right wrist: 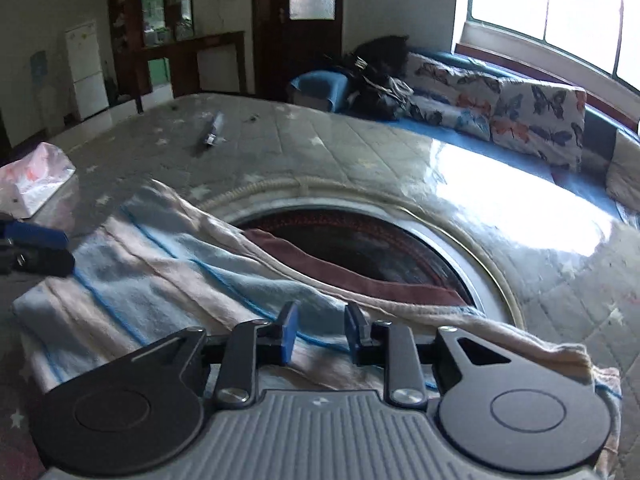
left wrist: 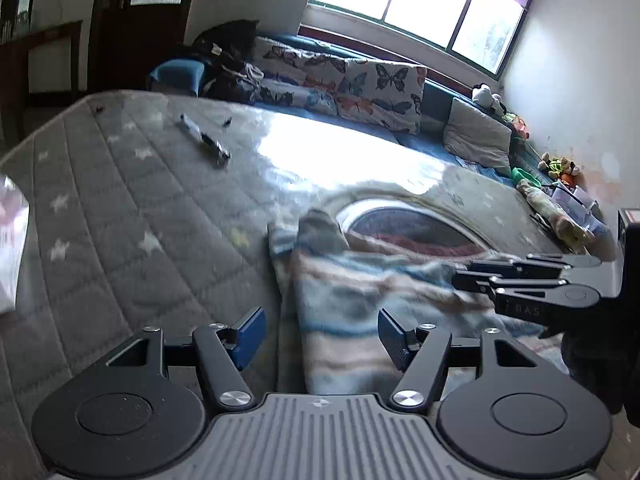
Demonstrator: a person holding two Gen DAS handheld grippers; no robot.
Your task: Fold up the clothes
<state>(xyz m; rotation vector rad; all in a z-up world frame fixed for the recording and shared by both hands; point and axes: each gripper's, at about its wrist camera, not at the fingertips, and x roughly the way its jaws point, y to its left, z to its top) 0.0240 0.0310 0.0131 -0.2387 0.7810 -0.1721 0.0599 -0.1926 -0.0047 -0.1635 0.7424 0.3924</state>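
A striped towel [right wrist: 168, 268], pale blue and pink, is lying partly doubled on a quilted star-print mattress [left wrist: 120, 200], its far edge draping into a round opening [right wrist: 380, 256] in the surface. The left gripper [left wrist: 321, 338] is hovering over the towel's near end with jaws wide apart; the right gripper [right wrist: 319, 338] is hanging over the opposite side, jaws also apart and gripping nothing. Judging by the layered cloth, folding appears to be mid-course or nearly complete. Any further fold would call for both jaws closing on matching corners.
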